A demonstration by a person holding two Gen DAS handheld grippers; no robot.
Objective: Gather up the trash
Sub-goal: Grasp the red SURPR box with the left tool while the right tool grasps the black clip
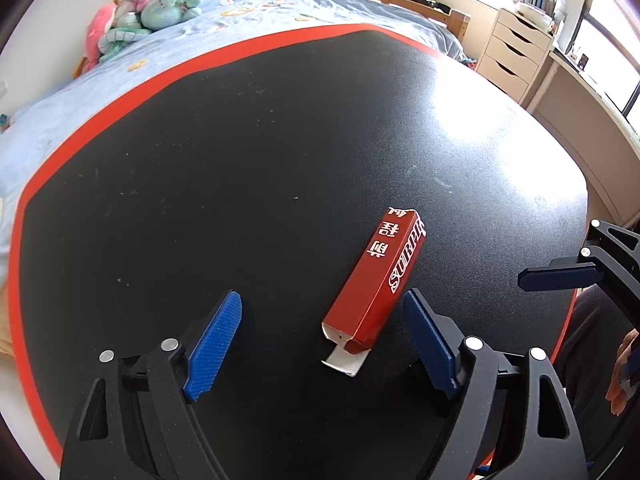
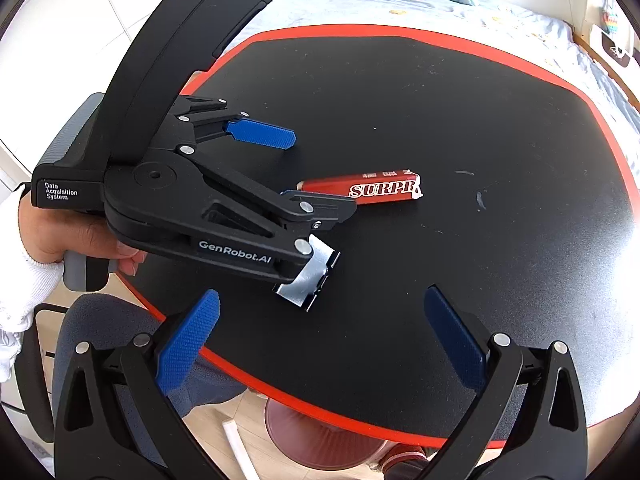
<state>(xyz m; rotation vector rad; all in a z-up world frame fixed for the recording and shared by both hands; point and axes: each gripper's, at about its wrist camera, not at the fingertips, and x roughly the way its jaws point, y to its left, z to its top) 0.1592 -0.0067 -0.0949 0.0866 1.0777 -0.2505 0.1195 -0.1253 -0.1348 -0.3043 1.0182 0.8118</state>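
While both claws gape, the red box (image 1: 376, 280) lies open-ended.

plush toys (image 1: 140, 16) on bed (image 1: 280, 4) | drawer unit (image 1: 514, 56) by window — chair (image 2: 104, 320) at table (image 1: 240, 160)

Black red-edged table (image 1: 240, 140), red carton (image 1: 376, 280) lying flat on it

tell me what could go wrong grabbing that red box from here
The left claw is open and straddles only the near end of the red box, where a white flap hangs open; closing there could crush the end. The box lies skewed between the fingers, so it may twist out across the black table.
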